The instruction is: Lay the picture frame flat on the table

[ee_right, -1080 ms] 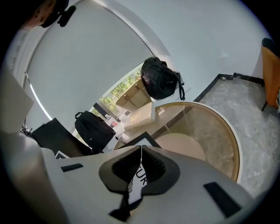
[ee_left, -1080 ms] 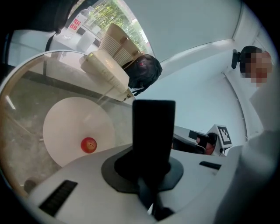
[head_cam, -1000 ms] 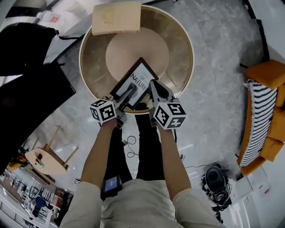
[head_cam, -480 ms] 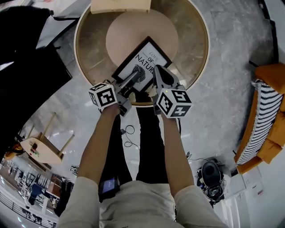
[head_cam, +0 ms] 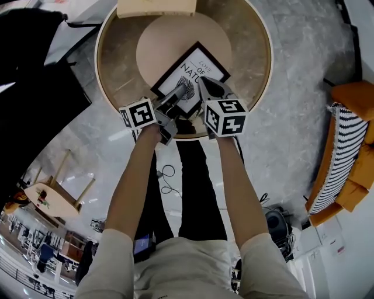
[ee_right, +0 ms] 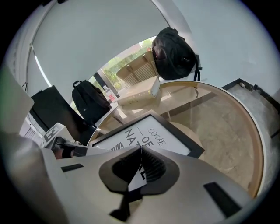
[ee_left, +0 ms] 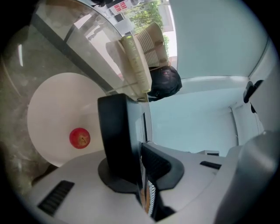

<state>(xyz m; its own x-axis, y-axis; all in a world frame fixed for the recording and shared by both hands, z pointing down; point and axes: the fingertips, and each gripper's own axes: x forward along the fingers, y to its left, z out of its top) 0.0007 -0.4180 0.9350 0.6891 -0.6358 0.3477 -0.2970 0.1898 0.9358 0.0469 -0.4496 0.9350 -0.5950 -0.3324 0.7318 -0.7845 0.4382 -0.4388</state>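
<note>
The black picture frame [head_cam: 198,69] with a white "LOVE OF NATURE" print leans over the near part of the round glass table [head_cam: 257,87]. My left gripper [head_cam: 180,92] is shut on its near left edge. In the left gripper view the frame [ee_left: 116,140] runs edge-on between the jaws of that gripper [ee_left: 141,148]. My right gripper [head_cam: 201,83] sits at the frame's near right side. In the right gripper view its jaws [ee_right: 141,151] meet at the tips with nothing between them, and the print's face [ee_right: 153,131] lies just behind.
A cardboard box [head_cam: 155,6] stands at the table's far edge. A red apple [ee_left: 79,138] lies on the beige disc under the glass. A black backpack [ee_right: 175,54] sits beyond the table. An orange sofa with a striped cushion [head_cam: 345,152] is at the right.
Both grippers have carried the frame forward, from the table's near rim toward its middle. The left gripper keeps its hold on the frame.
</note>
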